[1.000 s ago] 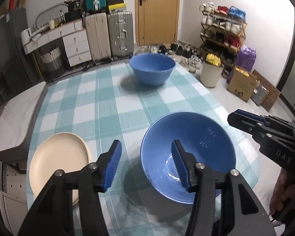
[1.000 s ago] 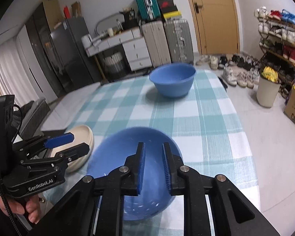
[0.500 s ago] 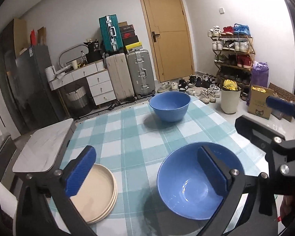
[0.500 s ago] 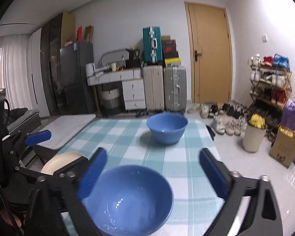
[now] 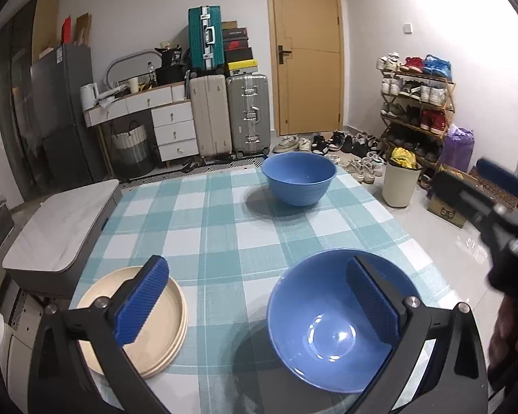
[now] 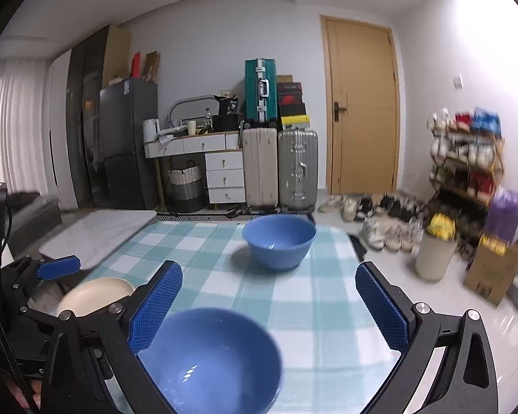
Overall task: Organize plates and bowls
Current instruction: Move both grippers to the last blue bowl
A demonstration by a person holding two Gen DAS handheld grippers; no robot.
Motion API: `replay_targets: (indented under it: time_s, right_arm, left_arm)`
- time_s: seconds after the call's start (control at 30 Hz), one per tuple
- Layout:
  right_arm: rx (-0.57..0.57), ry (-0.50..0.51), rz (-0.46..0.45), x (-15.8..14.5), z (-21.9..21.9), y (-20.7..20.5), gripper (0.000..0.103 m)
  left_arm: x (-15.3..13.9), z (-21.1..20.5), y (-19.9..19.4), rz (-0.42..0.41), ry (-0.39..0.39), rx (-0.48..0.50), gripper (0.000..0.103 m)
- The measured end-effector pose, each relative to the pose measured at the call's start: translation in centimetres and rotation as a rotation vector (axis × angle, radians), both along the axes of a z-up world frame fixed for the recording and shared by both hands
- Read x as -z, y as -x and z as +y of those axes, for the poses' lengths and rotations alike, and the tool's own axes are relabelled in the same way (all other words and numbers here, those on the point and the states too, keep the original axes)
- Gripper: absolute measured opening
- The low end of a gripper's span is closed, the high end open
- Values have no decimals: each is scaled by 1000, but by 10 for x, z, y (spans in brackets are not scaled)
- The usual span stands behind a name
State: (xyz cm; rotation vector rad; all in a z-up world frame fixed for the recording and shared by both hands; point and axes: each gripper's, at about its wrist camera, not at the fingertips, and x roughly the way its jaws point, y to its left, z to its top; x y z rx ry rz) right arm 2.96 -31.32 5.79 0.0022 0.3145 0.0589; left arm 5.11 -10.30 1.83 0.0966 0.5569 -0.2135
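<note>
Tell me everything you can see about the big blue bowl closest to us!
The near blue bowl is round, deep and smooth, probably plastic, with shiny light spots on its inside. It looks empty. It stands upright on the teal-and-white checked tablecloth, near the table's front edge, to the right of the stacked cream plates. A second blue bowl stands at the far end. The left tongs and right tongs stand wide open; nothing grips the bowl.

Each gripper [image 5: 255, 307] is black plastic with silver screws and ribbed blue pads [image 6: 155, 305].
</note>
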Motion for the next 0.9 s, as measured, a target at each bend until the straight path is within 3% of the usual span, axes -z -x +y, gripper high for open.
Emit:
replay_targets:
  time_s: [0.13, 0.57, 0.77, 0.9]
  right_arm:
    - [-14, 14, -11, -5, 0, -19, 102]
    - [-124, -272, 114, 18, -21, -63, 102]
    - [-154, -456, 139, -13, -38, -58, 102]
    - [-201, -518, 119, -46, -44, -48, 102]
  left_arm:
    - [9, 5, -16, 30, 5, -10, 103]
    - [15, 10, -51, 99, -17, -27, 103]
    - [-4, 16, -60, 138, 21, -2, 103]
    - [-25, 16, -62, 87, -14, -19, 103]
